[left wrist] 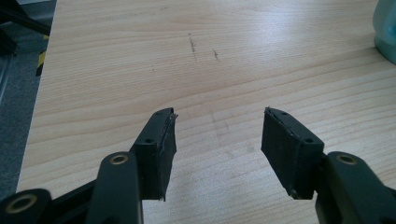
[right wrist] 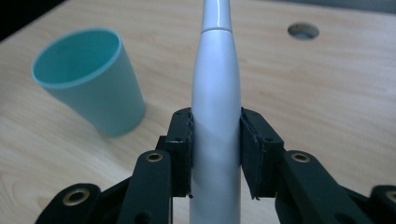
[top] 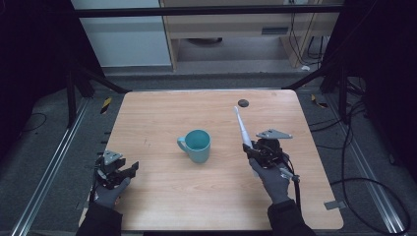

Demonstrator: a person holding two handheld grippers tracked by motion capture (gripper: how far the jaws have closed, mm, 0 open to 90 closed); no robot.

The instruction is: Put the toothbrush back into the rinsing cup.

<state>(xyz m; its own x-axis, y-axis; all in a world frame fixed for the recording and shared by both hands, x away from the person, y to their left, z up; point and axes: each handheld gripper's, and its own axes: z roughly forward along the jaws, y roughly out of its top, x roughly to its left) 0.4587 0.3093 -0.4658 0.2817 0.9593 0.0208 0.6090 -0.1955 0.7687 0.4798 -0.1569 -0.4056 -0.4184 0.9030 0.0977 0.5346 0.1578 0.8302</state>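
1. Wood-laminate table (top: 162, 206), pale, with a dark grommet hole (top: 243, 103) near the far edge. Nothing else loose on it but the mug.
2. Teal mug (top: 197, 145) stands upright mid-table, handle toward the person's left, mouth open and empty as far as I can tell. Looks like plastic or glazed ceramic: rigid, probably light; a smooth wall could slip under flat pads. Judgement: take it by the rim or handle, not the tapered body.
3. White toothbrush-type handle (right wrist: 215, 121) is a smooth, stiff, tapered plastic body, likely light but slick. It is clamped at the thick lower section, which is the sensible place; the taper could let it creep forward if squeezed higher. Its tip points up and away, leaning toward the far edge.
4. Right gripper (top: 259, 148) has both pads closed on that handle, right of the mug and near it, not touching.
5. Left gripper (left wrist: 217, 140) has its jaws spread wide with nothing between them, low over the near-left table corner, well apart from the mug.
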